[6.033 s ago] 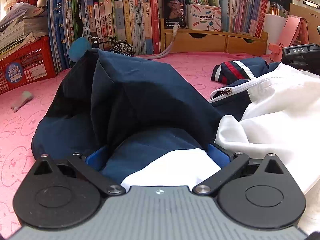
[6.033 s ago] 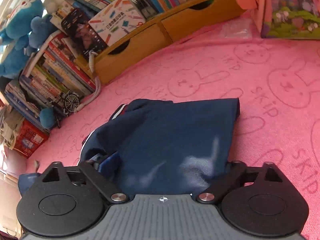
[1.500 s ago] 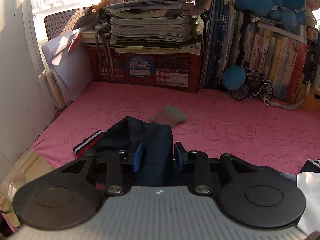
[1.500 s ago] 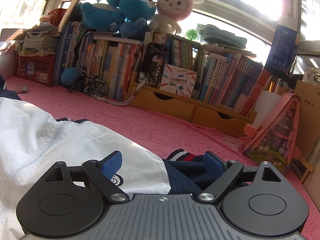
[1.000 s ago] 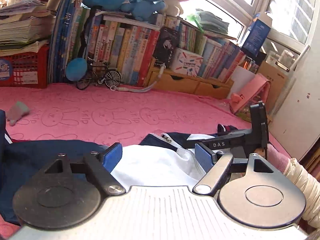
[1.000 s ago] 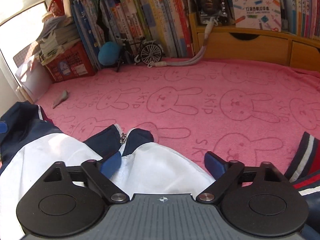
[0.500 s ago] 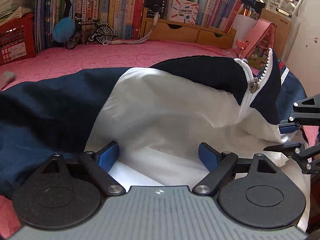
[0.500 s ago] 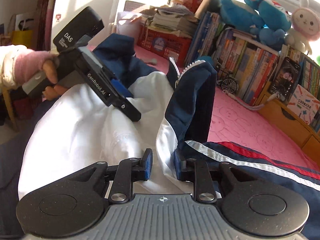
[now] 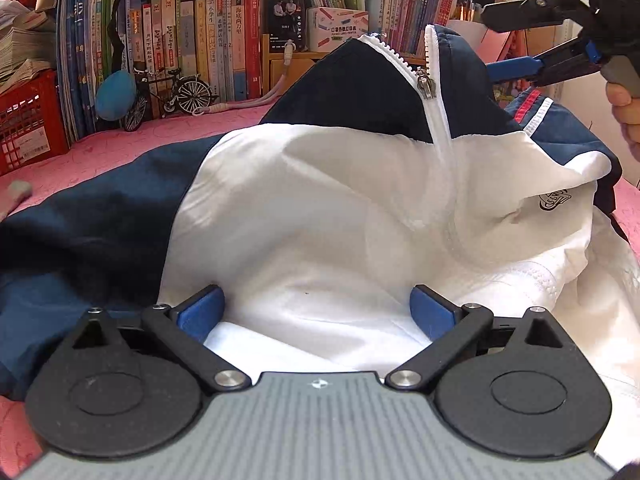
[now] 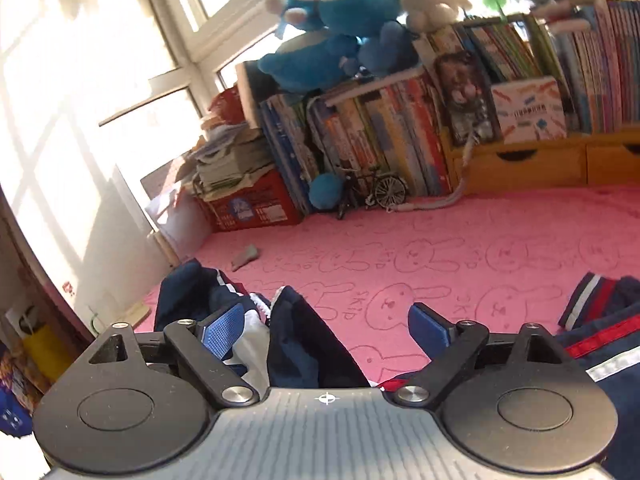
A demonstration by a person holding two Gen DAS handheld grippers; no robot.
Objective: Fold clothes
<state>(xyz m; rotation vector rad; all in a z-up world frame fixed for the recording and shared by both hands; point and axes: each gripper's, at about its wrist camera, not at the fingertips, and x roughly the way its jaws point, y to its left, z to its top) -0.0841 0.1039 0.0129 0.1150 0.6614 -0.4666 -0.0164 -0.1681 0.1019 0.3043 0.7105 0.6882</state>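
A navy and white zip jacket [image 9: 320, 208] lies bunched on the pink bunny-print mat [image 9: 160, 136], its white zipper [image 9: 436, 92] standing up at the back. My left gripper [image 9: 316, 312] sits low over the white panel. Its jaws are opening wide; white cloth lies between them, with no pad pressing on it. My right gripper [image 9: 490, 42] hangs above the jacket's far right side, held by a hand [image 9: 624, 96]. In the right wrist view, the right gripper [image 10: 326, 330] has its jaws opening, and a navy fold of the jacket [image 10: 296, 344] lies loose below them.
Books, a red basket [image 10: 256, 204], a toy bicycle [image 9: 172, 96] and wooden drawers [image 10: 520, 164] line the mat's far edge. Plush toys [image 10: 340, 52] sit on the books. A small grey scrap [image 10: 246, 258] lies on the mat. A wall and a window close the left side.
My right gripper let go of the jacket's navy edge, opened and rose away from the cloth. My left gripper's jaws spread a little wider over the white panel.
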